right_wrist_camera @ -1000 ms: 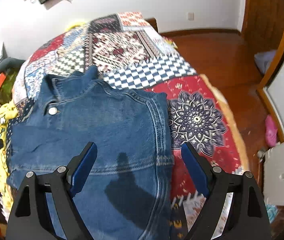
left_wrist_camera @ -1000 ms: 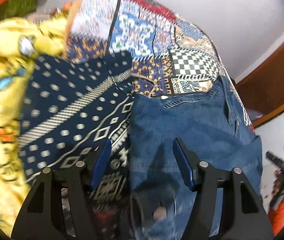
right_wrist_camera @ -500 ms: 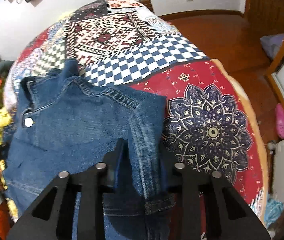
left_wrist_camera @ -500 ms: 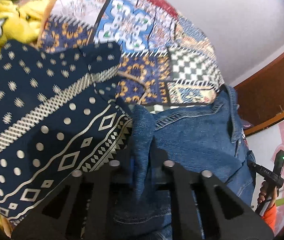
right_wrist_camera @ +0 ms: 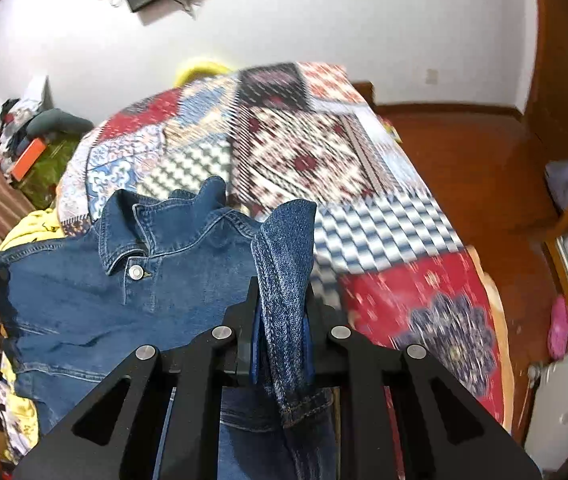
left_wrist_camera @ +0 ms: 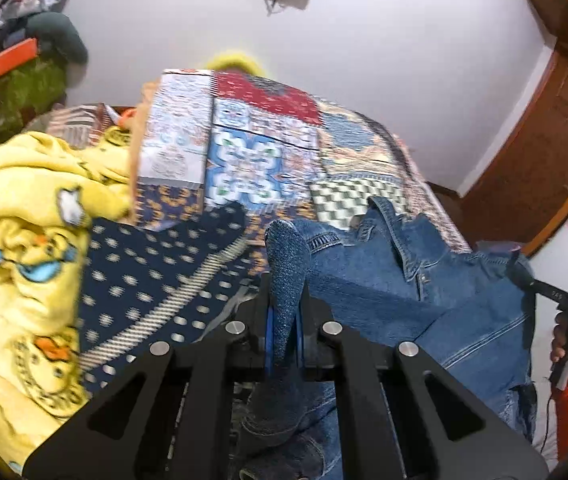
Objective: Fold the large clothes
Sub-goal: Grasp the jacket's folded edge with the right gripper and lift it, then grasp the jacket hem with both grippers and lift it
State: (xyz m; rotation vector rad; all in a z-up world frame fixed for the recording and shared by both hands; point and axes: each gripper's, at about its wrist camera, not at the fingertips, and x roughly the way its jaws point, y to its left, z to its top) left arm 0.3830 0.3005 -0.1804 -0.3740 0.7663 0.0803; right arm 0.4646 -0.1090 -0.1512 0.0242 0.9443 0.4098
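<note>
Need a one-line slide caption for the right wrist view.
Right gripper shut on a pinched edge of the denim jacket above the patchwork bedspread.

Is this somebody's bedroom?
Probably a bedroom: a bed under a patchwork quilt, a denim jacket and yellow blanket on it, and piled clothes by the wall.

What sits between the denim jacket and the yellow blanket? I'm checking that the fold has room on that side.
A navy patterned cloth lies spread between the denim jacket and the yellow blanket, over the patchwork quilt. The left wrist view shows it.
</note>
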